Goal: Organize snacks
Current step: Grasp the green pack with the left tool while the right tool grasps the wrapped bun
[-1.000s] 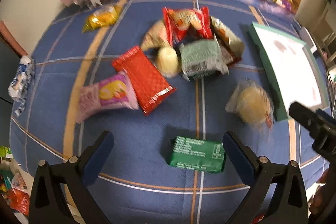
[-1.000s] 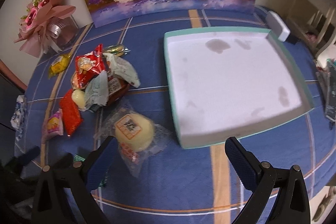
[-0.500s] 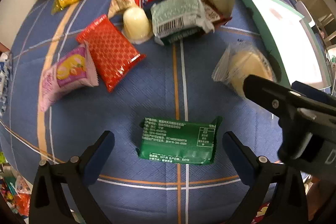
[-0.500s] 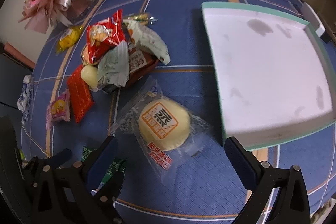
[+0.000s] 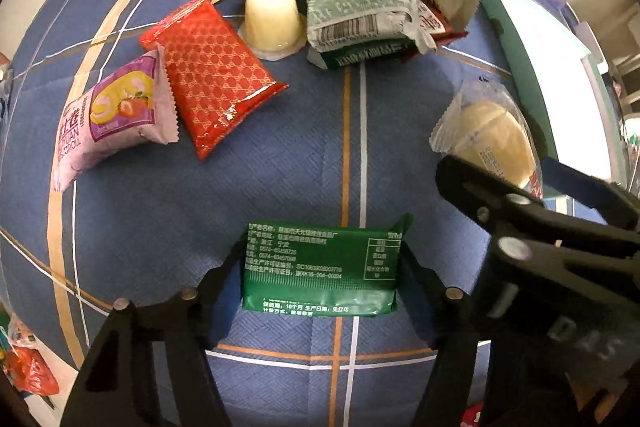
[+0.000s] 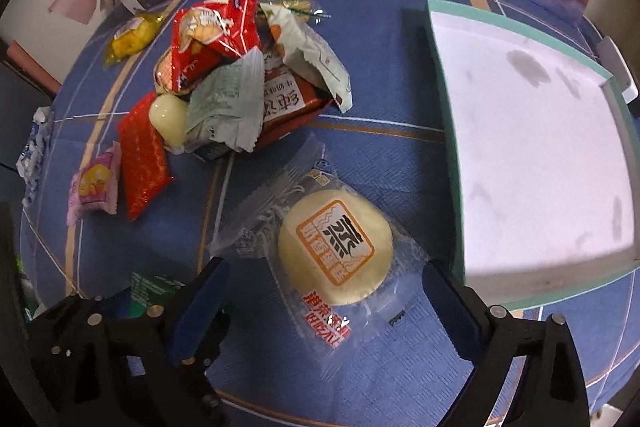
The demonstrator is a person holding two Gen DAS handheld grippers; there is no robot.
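Closing on the flat, glossy dark-green foil packet (image 5: 320, 269), your left gripper (image 5: 322, 267) had its jaws drawn in against the packet's two short ends on the blue woven tablecloth (image 5: 280, 167); you needed to squeeze evenly, as crimped foil slips. Your right gripper (image 6: 326, 281) stood wide, having just begun narrowing, astride the soft round bun in crinkly clear wrap (image 6: 334, 249), pads not pressing, beside the shallow teal-rimmed white tray (image 6: 444, 131).

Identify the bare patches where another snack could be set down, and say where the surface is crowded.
The white floor of the teal-rimmed tray holds nothing. Bare blue checked tablecloth lies between the green foil packet, the red patterned packet and the clear-wrapped round bun. It is crowded at the snack heap.
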